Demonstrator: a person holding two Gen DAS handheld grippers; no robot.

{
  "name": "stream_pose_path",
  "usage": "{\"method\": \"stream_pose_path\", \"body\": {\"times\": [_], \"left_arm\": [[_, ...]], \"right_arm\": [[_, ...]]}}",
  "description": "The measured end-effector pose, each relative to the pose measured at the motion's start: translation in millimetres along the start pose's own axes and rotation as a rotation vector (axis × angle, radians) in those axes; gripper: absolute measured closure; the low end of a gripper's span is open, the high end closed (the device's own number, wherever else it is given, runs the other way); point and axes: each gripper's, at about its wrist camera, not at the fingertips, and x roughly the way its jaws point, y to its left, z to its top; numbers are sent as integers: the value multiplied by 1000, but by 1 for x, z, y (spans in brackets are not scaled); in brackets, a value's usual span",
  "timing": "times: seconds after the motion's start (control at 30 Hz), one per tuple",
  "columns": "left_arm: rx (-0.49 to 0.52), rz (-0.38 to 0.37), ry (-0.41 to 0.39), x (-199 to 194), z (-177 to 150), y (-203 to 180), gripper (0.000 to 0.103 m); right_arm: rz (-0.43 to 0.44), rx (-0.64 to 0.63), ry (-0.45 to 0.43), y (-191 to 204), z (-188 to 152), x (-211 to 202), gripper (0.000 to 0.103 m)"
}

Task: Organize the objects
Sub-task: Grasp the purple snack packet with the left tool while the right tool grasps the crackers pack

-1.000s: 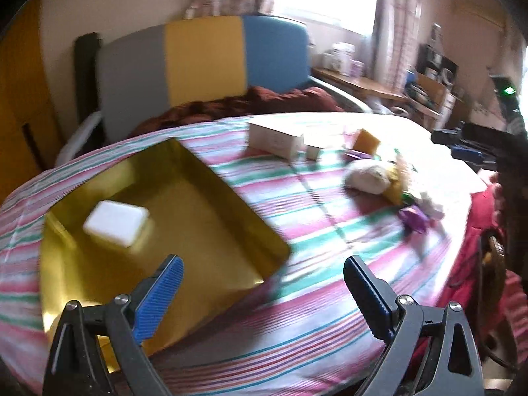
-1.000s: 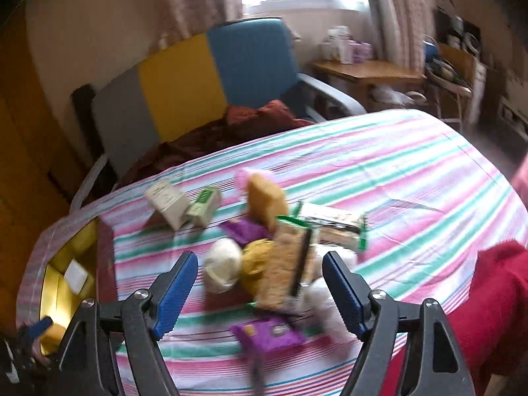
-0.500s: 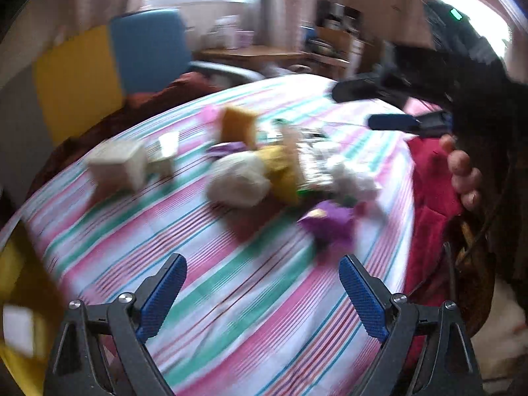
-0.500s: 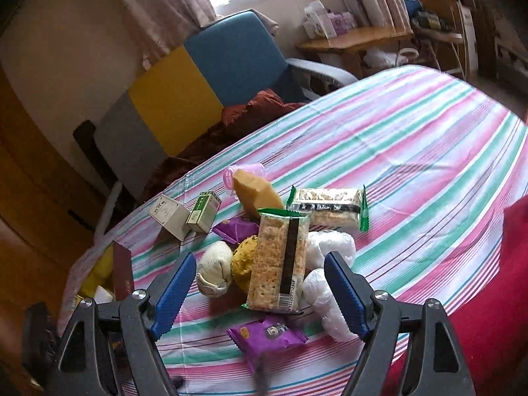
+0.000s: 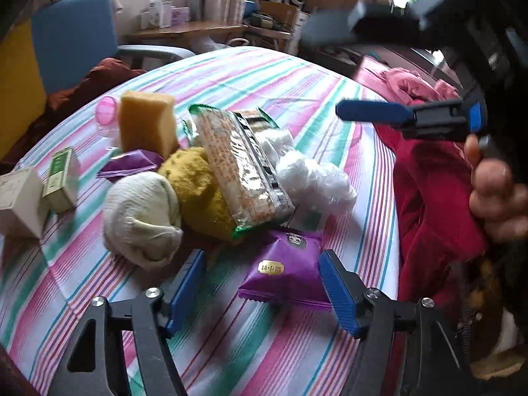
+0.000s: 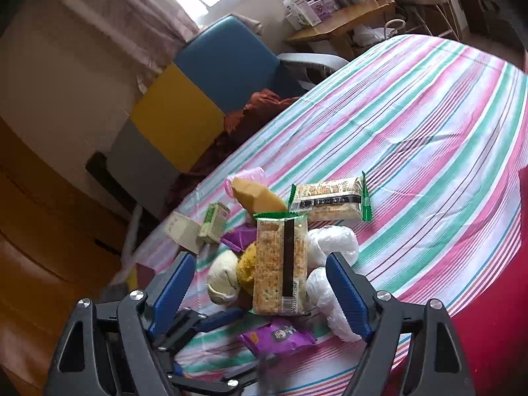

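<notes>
A purple snack packet (image 5: 283, 267) lies flat on the striped tablecloth (image 5: 264, 79) between the fingers of my left gripper (image 5: 260, 270). Its jaws are closing, and the pads do not press on the packet. Just behind it is a heap: a cracker pack (image 5: 244, 168), a white sock ball (image 5: 142, 211), a yellow sock ball (image 5: 198, 188), white wrapped bundles (image 5: 310, 175) and a yellow sponge (image 5: 145, 125). My right gripper (image 6: 259, 264) hovers over the cracker pack (image 6: 280, 264), holding nothing, its jaws opening. The purple packet (image 6: 277, 336) shows below it.
A green box (image 5: 61, 175), a white box (image 5: 19, 201), a pink cup (image 5: 105, 112) and a second purple packet (image 5: 128, 163) sit left of the heap. Another cracker pack (image 6: 330, 201) lies behind. A hand (image 5: 495, 188) and red cloth (image 5: 429, 198) are at the right edge.
The left view swung right from the gold tray to the heap and dropped toward the purple packet, and its jaws narrowed. The right gripper rolled, sank a little and widened slightly.
</notes>
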Motion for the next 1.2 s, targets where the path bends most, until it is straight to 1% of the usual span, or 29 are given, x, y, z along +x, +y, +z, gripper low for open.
{"method": "stream_pose_path", "body": {"times": [0.03,0.07,0.17,0.2,0.23,0.27,0.3,0.4,0.43,0.53,0.6,0.73,0.87,0.93,1.0,1.1,1.17,1.2], "left_arm": [[7,-7,9,3,-1,0,33],[17,-6,19,5,-2,-2,35],[75,8,40,14,-2,-15,39],[92,21,44,17,-1,-19,39],[109,42,48,19,-3,-23,46],[121,69,45,22,-2,-26,46],[114,72,33,22,-1,-27,46],[50,74,-5,19,-5,-24,47],[20,76,-17,16,-10,-22,50],[-61,78,-49,0,-29,-13,50],[-104,97,-70,-9,-42,-9,50],[-162,126,-102,-31,-73,-4,50],[-194,155,-118,-46,-92,-3,50],[-206,158,-124,-48,-96,-2,50],[-211,158,-126,-49,-97,2,50],[-214,161,-129,-48,-97,1,50],[-215,162,-133,-50,-100,1,50],[-214,163,-135,-50,-100,1,50]], "right_arm": [[5,14,1,-2,1,0,20],[9,22,7,-3,1,1,20],[-4,9,18,0,1,4,20],[-5,5,19,0,1,4,20],[-5,5,21,0,1,4,20],[-7,9,24,0,1,5,20],[-8,13,27,-1,1,5,20],[-18,16,34,-2,1,7,20],[-24,14,39,-1,1,8,20],[-50,8,54,1,0,11,20],[-75,-2,75,3,0,15,20],[-180,-79,167,17,-1,32,20],[-297,-224,263,40,-3,63,26],[-328,-255,306,45,-3,81,28],[-360,-262,346,46,0,97,30],[-390,-233,368,38,5,115,31],[-393,-203,401,30,3,127,38],[-391,-201,405,28,4,126,41]]}}
